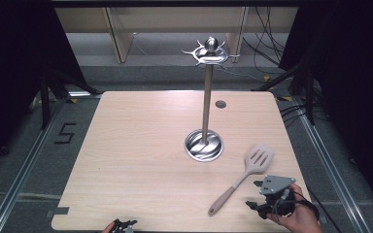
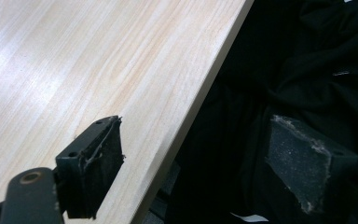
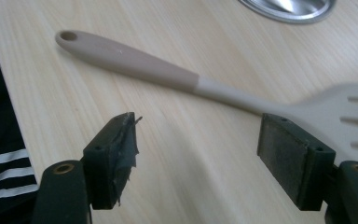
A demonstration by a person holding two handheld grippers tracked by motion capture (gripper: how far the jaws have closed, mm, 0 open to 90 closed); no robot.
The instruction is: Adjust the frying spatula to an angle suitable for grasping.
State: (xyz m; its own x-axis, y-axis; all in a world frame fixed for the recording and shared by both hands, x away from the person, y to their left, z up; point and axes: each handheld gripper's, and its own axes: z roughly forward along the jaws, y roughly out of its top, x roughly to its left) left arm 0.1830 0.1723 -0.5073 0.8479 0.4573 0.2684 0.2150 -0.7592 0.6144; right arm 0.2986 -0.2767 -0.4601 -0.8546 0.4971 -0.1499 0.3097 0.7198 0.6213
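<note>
A beige plastic spatula with a slotted head (image 1: 243, 178) lies flat on the pale wooden desk (image 1: 141, 155), near its right front edge, just beside the right gripper (image 1: 257, 195), whose jaws stand wide apart with nothing in them; it looks light and stiff, maybe a bit slippery, so the long handle seems the best place to grab. The left gripper (image 1: 124, 225) hangs wide and empty over the desk's front edge; the tall shiny metal stand with a round base (image 1: 205, 143) is well apart, with lots of bare room on the left.
</note>
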